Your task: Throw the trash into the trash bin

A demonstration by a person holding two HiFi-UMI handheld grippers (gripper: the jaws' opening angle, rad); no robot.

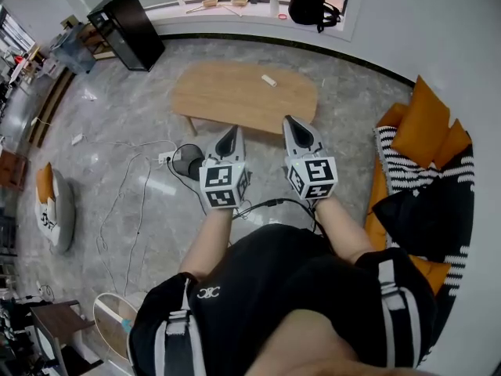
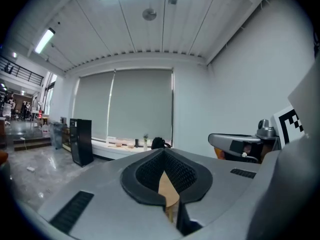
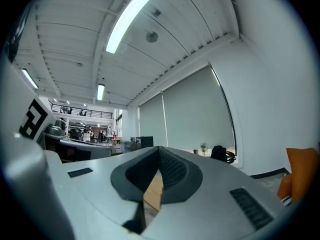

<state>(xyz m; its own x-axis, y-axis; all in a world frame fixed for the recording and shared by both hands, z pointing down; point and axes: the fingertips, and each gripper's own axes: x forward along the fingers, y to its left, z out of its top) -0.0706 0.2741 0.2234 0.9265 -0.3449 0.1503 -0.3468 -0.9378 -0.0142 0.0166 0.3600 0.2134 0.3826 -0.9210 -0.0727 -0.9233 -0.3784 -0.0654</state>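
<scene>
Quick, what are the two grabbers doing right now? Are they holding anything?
Left gripper: closed, holding nothing.
Right gripper: closed, holding nothing.

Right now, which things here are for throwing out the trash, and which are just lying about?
Job: white scrap on table; dark bin, probably; left gripper; right gripper, both shut, empty.
Lying about: bag; black cabinet; cushions; beanbag.

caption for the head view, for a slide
Head view: left gripper and right gripper, both shut and empty, held before a wooden table bearing a small pale scrap.
</scene>
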